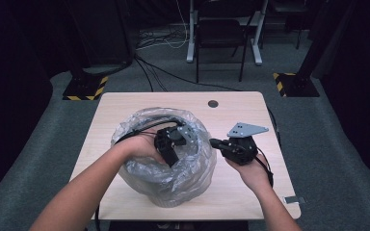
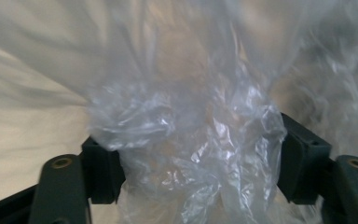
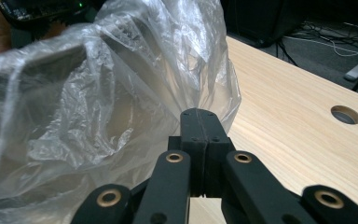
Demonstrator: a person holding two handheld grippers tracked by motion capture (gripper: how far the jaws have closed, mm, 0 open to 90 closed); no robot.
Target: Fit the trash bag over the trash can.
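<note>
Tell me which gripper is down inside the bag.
The left gripper: it reaches down into the clear plastic bag, jaws apart around bunched film. The right gripper sits outside at the bag's rim, jaws together.

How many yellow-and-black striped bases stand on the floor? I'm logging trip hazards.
2: left striped base beyond the table's far left corner, right striped base beyond its far right corner. Others may be hidden in the dark.

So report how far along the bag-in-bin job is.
Done, by the look of it: the clear bag already drapes over the bin's rim. In hand: the left gripper, inside, has bunched plastic between its open jaws; the right gripper is shut at the bag's outer edge. Left: probably smoothing the liner.
</note>
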